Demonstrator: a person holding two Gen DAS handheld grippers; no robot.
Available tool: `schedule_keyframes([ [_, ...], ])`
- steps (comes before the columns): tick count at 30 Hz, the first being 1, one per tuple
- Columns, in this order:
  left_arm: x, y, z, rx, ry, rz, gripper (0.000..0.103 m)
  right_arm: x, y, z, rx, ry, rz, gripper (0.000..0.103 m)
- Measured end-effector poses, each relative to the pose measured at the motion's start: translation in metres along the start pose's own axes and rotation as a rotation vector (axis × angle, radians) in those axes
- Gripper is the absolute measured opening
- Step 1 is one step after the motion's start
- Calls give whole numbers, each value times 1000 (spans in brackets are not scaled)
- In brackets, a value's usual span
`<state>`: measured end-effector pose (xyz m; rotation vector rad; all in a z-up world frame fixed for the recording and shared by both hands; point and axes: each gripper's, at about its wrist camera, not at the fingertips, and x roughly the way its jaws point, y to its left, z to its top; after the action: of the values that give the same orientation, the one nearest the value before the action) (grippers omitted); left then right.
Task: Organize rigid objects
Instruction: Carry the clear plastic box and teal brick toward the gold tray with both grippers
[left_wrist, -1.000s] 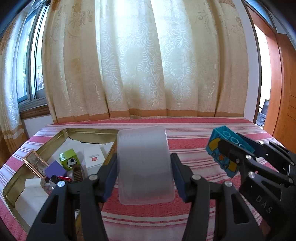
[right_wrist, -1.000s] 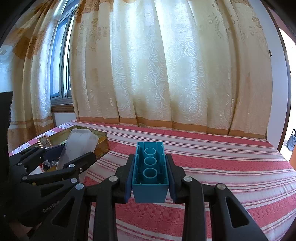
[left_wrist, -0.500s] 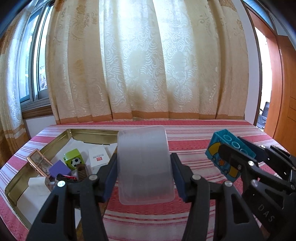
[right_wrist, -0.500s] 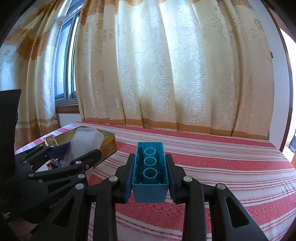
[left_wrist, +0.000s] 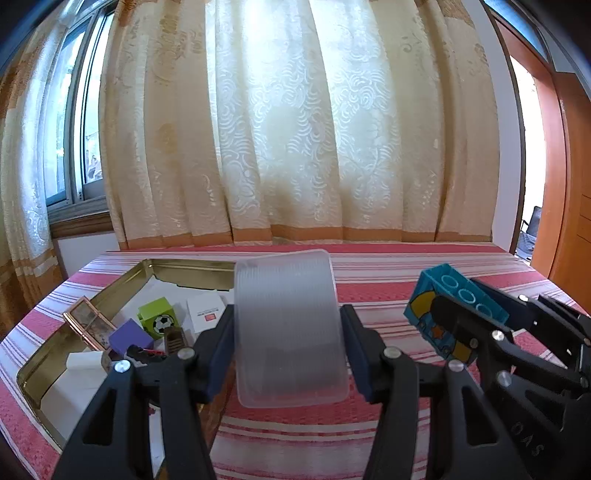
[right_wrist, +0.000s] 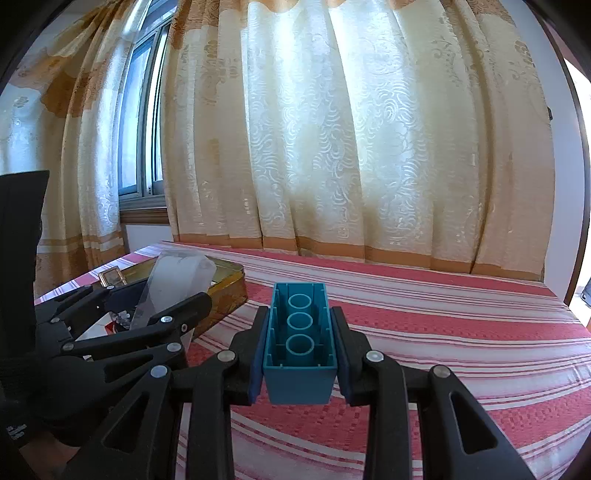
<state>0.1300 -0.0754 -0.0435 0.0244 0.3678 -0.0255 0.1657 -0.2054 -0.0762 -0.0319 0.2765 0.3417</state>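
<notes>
My left gripper (left_wrist: 287, 334) is shut on a translucent ribbed plastic box (left_wrist: 290, 325), held above the red striped table beside the gold tin tray (left_wrist: 184, 263). The box also shows in the right wrist view (right_wrist: 177, 284). My right gripper (right_wrist: 299, 332) is shut on a teal building brick (right_wrist: 300, 332), hollow underside up, with three round tubes. In the left wrist view the brick (left_wrist: 432, 306) hangs at the right and shows a yellow and orange print on its side.
The gold tin tray (right_wrist: 225, 291) at the left holds a green football cube (left_wrist: 157, 319), a purple cube (left_wrist: 129, 336), a white card box (left_wrist: 207, 312), a copper-framed glass piece (left_wrist: 86, 323) and small items. Cream curtains hang behind the table. A window is at the left, a wooden door at the right.
Both grippers have risen and tilted up slightly, each keeping its object. The tray and table sit lower in both views.
</notes>
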Motion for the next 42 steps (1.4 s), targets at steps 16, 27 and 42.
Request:
schedule_keyframes([
  [16, -6, 12, -2, -15, -13, 23, 55, -1, 10, 0, -4, -7, 23, 34],
  [27, -11, 18, -3, -14, -24, 38, 55, -3, 19, -1, -12, -9, 42, 34],
  [42, -15, 27, -4, -21, -36, 41, 54, -3, 27, -1, -16, -8, 62, 34],
])
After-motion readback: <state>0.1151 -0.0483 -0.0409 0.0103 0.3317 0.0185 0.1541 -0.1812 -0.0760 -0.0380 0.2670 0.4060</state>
